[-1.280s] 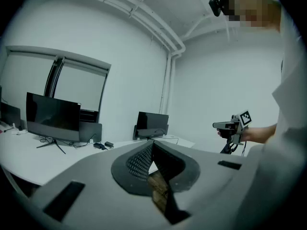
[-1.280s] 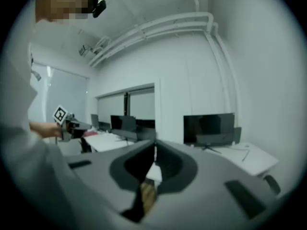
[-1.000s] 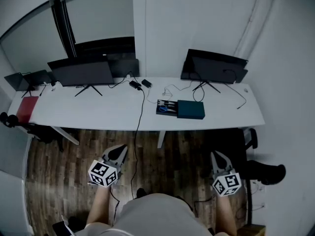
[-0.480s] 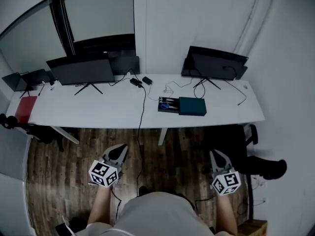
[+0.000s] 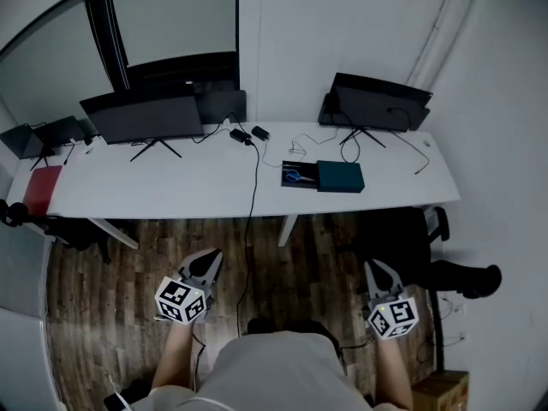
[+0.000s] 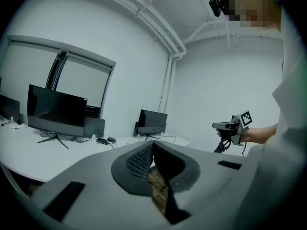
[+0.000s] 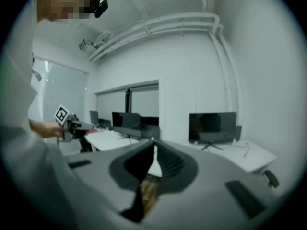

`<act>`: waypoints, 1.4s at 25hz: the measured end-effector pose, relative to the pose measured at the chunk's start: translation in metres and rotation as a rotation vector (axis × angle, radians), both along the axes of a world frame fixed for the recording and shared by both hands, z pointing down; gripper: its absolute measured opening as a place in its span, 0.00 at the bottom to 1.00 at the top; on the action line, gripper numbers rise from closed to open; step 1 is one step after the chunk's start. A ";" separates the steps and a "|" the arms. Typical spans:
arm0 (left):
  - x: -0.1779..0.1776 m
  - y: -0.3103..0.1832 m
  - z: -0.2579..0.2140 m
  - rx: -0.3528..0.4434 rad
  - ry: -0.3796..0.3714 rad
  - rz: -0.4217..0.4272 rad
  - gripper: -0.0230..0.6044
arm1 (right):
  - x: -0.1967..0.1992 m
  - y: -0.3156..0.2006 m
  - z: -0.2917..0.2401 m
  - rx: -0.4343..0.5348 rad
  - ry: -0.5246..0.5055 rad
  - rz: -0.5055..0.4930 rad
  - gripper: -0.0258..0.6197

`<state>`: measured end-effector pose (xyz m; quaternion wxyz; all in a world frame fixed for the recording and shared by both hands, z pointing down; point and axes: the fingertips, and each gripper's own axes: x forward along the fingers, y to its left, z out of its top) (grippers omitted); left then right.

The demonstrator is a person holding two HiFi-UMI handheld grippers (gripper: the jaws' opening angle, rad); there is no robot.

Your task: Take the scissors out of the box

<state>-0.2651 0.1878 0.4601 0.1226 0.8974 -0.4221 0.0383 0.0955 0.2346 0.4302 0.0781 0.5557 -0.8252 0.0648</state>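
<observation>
The scissors [image 5: 294, 176], blue-handled, lie in the open dark tray of the box [image 5: 309, 181], whose teal sleeve [image 5: 341, 178] sits touching its right side. The box rests right of the middle of the white worktop [image 5: 171, 187], nearer the front edge than the back, with a black cable [image 5: 252, 197] running over that edge just to its left.

I hold both tools low over the wooden floor, well short of the worktop. The left gripper [image 5: 205, 262] has its jaws pressed together on nothing, and so does the right gripper [image 5: 379, 272].

My judgement: close in squarely on the front edge, spread the right jaws before reaching the tray, and keep clear of the cable.
</observation>
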 end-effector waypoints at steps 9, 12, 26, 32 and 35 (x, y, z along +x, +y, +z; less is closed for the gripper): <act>-0.014 -0.003 0.005 -0.008 0.006 0.011 0.09 | -0.011 0.004 0.000 0.001 -0.011 0.018 0.09; -0.012 -0.009 0.004 -0.003 0.001 0.015 0.09 | -0.010 -0.004 0.004 -0.004 -0.017 0.018 0.09; 0.012 -0.072 0.013 -0.027 -0.007 -0.014 0.09 | 0.003 -0.088 0.028 -0.045 -0.047 -0.053 0.09; 0.041 -0.121 0.024 -0.054 -0.020 -0.022 0.09 | 0.026 -0.148 0.038 -0.071 -0.052 -0.086 0.09; 0.058 -0.147 0.029 -0.068 -0.028 -0.028 0.09 | 0.038 -0.182 0.038 -0.073 -0.061 -0.103 0.09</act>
